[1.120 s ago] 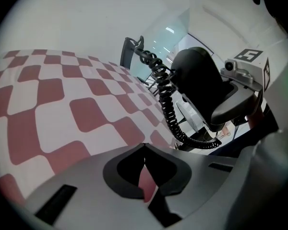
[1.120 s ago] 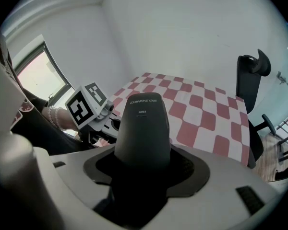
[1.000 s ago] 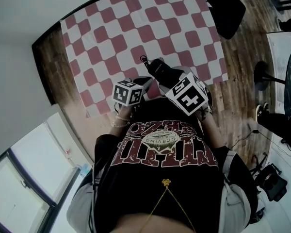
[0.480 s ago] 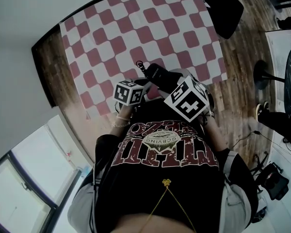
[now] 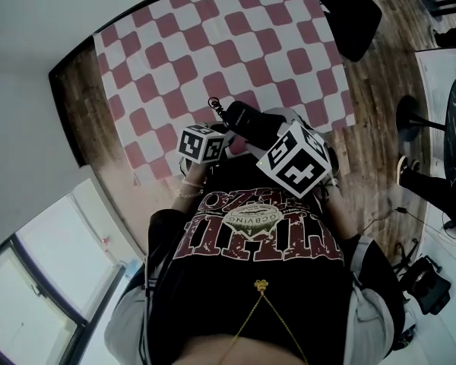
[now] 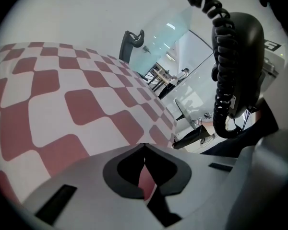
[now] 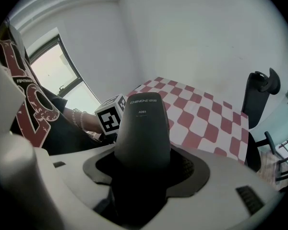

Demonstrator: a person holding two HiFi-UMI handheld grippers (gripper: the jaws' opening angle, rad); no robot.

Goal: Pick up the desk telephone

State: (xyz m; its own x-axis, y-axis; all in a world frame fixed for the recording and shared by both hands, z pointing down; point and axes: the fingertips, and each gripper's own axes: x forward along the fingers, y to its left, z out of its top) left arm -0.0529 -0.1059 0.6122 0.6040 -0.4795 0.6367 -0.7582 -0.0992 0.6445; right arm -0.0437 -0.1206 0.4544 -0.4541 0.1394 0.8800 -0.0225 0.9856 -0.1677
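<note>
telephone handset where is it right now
The telephone handset is clamped in the right gripper's jaws; in the head view it is at centre, over the checkered tablecloth's near edge, just right of the left gripper.

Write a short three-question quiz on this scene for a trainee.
1. True or false: the left gripper has its jaws wide apart.
2. What does the right gripper grip? A) black handset B) a cup C) nothing
3. Fill in: the cloth on the table is checked red and ____.

Key: 1 false, the jaws are shut on nothing; 2 A; 3 white.
</note>
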